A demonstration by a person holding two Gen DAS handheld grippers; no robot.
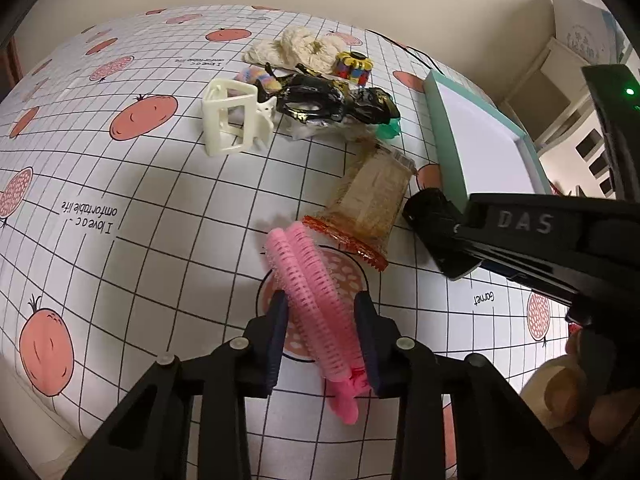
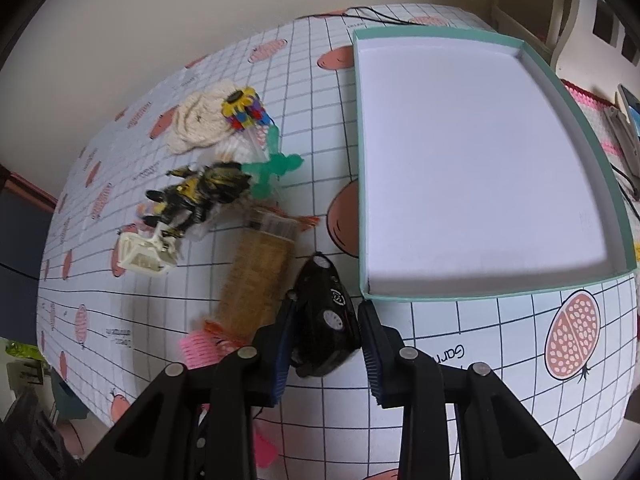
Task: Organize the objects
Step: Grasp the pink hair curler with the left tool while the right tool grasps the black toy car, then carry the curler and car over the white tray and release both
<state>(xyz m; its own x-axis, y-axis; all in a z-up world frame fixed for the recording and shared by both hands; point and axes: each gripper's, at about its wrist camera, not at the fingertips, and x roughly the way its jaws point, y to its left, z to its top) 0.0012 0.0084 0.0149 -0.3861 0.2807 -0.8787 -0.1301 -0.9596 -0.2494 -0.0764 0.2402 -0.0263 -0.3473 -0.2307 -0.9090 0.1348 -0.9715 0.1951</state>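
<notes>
My left gripper (image 1: pixel 322 332) is shut on a pink hair-roller clip (image 1: pixel 316 296) just above the tablecloth. My right gripper (image 2: pixel 326 340) is shut on a black toy car (image 2: pixel 326 320), close to the near left corner of an empty teal box with a white inside (image 2: pixel 472 160). In the left wrist view the right gripper and car (image 1: pixel 434 220) show at the right, in front of the box (image 1: pixel 480 140). A packet of crackers (image 1: pixel 372 200) lies between the two grippers.
A cream hair claw (image 1: pixel 232 118), a black and yellow toy (image 1: pixel 336 100), a colourful block toy (image 1: pixel 354 66), cream yarn (image 1: pixel 296 48) and a green plastic piece (image 2: pixel 276 168) lie in a pile at the back. Shelves stand beyond the table at right.
</notes>
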